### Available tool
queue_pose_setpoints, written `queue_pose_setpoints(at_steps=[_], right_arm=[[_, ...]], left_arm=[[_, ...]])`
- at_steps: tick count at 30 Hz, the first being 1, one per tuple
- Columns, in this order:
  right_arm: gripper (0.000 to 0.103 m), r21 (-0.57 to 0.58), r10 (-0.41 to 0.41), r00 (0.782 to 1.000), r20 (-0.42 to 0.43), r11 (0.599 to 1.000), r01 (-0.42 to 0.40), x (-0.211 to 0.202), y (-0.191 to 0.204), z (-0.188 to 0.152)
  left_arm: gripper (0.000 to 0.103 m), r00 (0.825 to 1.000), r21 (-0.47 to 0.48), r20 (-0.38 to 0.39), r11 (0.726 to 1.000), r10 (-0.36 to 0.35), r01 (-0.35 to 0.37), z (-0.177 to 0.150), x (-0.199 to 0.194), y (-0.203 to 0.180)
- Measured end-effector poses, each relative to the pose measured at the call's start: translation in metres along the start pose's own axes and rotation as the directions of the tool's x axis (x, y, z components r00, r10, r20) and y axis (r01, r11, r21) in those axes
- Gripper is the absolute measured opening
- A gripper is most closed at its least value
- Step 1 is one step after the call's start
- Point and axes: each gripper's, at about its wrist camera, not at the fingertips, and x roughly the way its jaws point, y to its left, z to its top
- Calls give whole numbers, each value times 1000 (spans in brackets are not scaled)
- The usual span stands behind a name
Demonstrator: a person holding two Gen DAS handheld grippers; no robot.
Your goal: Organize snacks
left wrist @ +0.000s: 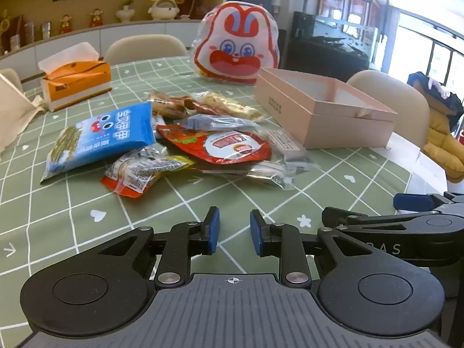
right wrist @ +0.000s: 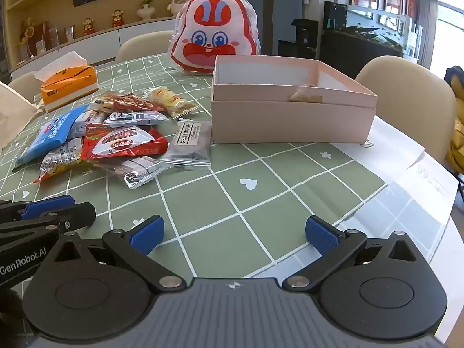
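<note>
A pile of snack packets lies on the green checked tablecloth (left wrist: 58, 226): a blue packet (left wrist: 101, 139), a red packet (left wrist: 223, 146), a grey packet (right wrist: 191, 142) and several clear-wrapped ones. An open pink box (left wrist: 324, 110) stands to their right, also in the right wrist view (right wrist: 290, 119), with one small snack (right wrist: 304, 97) inside. My left gripper (left wrist: 233, 230) is open with a narrow gap, empty, short of the pile. My right gripper (right wrist: 235, 233) is wide open and empty, in front of the box.
A rabbit-face bag (left wrist: 236, 46) stands behind the box. An orange tissue box (left wrist: 76, 82) sits at the far left. Beige chairs (right wrist: 406, 92) ring the table. White paper (right wrist: 406, 156) lies at the table's right edge.
</note>
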Motion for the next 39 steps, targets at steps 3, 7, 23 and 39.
queue_pose_setpoints(at_steps=[3, 7, 23, 39], right_arm=[[103, -1, -3, 1000, -10, 1000, 3, 0, 0, 0], [103, -2, -3, 1000, -12, 1000, 3, 0, 0, 0], [103, -1, -3, 1000, -13, 1000, 3, 0, 0, 0], [103, 0, -3, 1000, -13, 1000, 3, -1, 1, 1]], left_arm=[[28, 1000, -11, 2, 1000, -8, 8, 0, 0, 1], [28, 1000, -6, 2, 1000, -4, 4, 0, 0, 1], [28, 1000, -5, 1, 1000, -3, 3, 0, 0, 0], [28, 1000, -3, 1, 1000, -2, 2, 0, 0, 0]])
